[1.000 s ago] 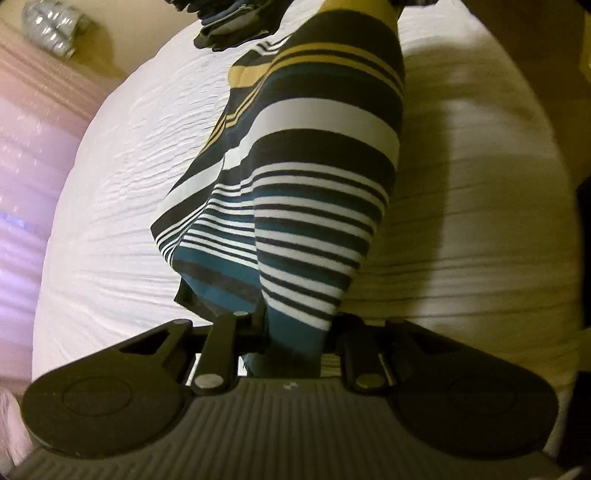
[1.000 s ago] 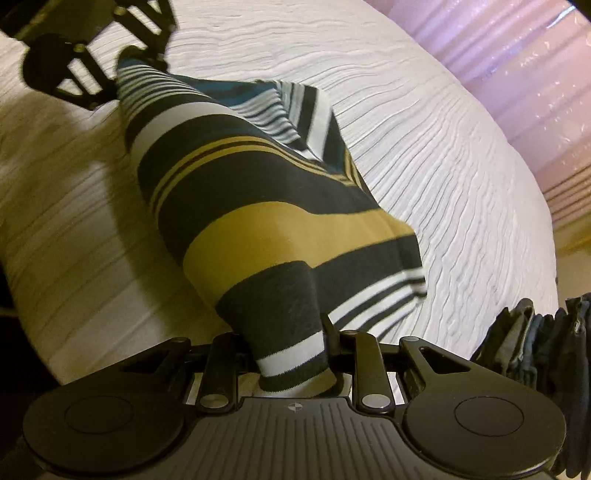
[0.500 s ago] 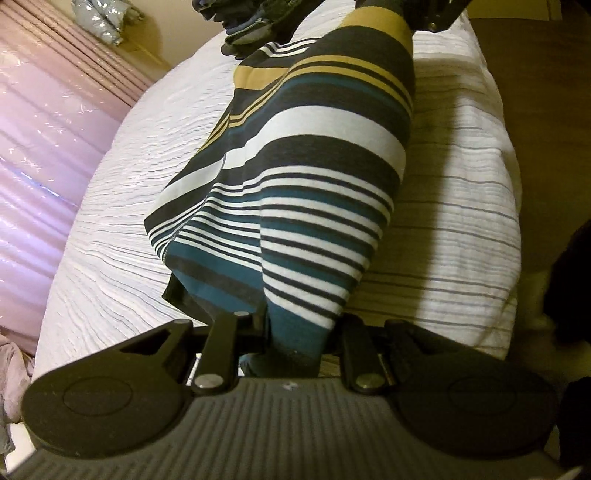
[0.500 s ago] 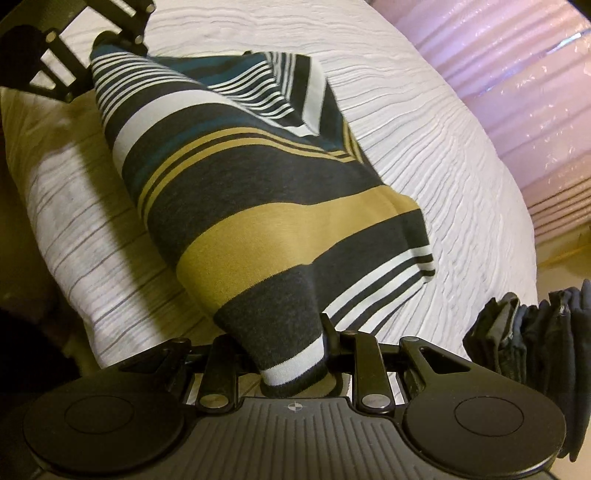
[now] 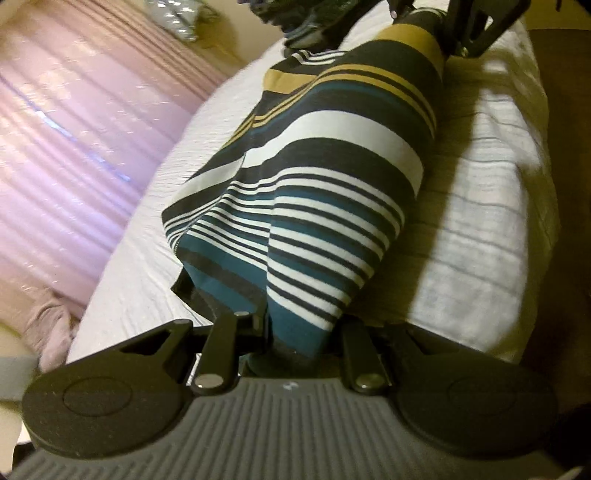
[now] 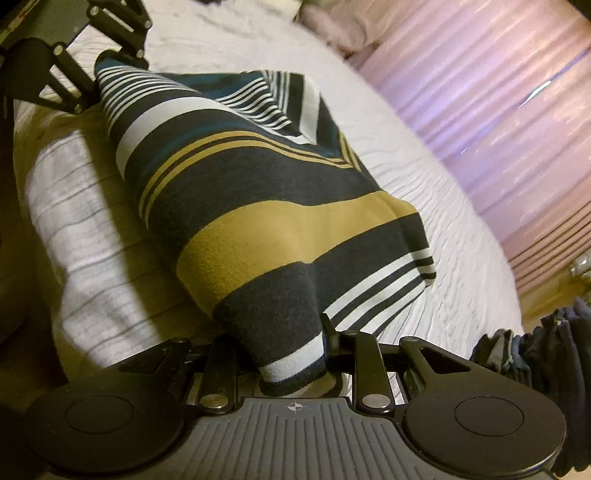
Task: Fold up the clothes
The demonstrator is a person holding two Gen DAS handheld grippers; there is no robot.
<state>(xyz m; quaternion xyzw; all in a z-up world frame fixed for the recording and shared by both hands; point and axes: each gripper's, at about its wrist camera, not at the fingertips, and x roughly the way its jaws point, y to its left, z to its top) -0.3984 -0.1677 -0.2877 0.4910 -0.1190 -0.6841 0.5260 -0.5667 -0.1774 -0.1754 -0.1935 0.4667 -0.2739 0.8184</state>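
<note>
A striped garment point(image 5: 325, 177) in black, white, teal and mustard hangs stretched between my two grippers above a white bed point(image 5: 147, 236). My left gripper point(image 5: 299, 332) is shut on its teal and white striped end. My right gripper point(image 6: 291, 365) is shut on its black and white end; the garment point(image 6: 266, 184) runs from it to the left gripper point(image 6: 107, 62) at the top left. In the left wrist view the right gripper point(image 5: 436, 22) shows at the top. A folded part droops on the curtain side.
The white ribbed bedcover point(image 6: 424, 206) lies under the garment, with its near edge point(image 5: 498, 258) close below. Pink curtains point(image 5: 66, 140) stand beyond the bed. A dark pile of clothes point(image 6: 535, 350) sits at the bed's end. A pale cloth point(image 5: 51, 328) lies near the curtain.
Both grippers have carried the garment sideways toward the bed's edge and turned; more of the curtain and the floor now shows. The grips have not changed.
</note>
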